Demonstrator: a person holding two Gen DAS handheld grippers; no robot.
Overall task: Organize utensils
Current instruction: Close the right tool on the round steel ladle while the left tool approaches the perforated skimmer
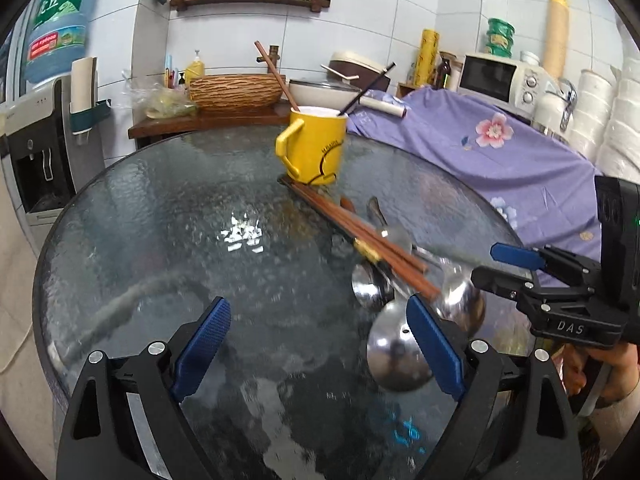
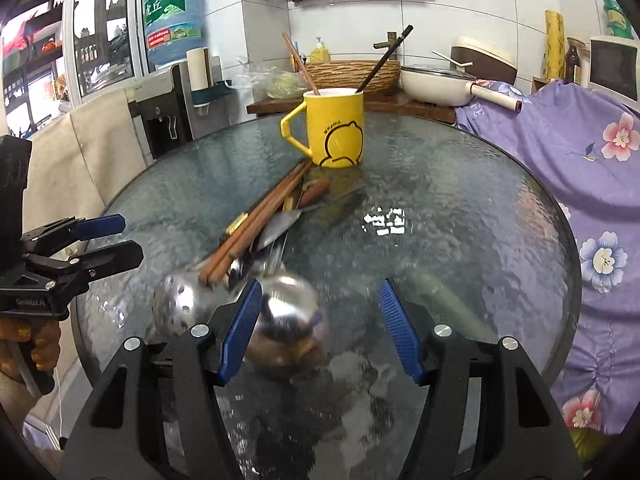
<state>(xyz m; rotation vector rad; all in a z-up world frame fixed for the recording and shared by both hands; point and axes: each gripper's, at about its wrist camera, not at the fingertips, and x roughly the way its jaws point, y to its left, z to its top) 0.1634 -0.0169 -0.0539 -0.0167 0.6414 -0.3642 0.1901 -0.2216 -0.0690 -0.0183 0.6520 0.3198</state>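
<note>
Both grippers over the utensil pile on the glass table, neither gripping anything.

The left gripper stands wide open, nothing between its pads; the right gripper is partly open, likewise empty, its left pad beside a ladle bowl. The utensils lie heaped on the round glass table: wooden chopsticks across steel spoons and a perforated skimmer. The yellow mug stands upright behind the pile, with two chopsticks already inside.
</note>
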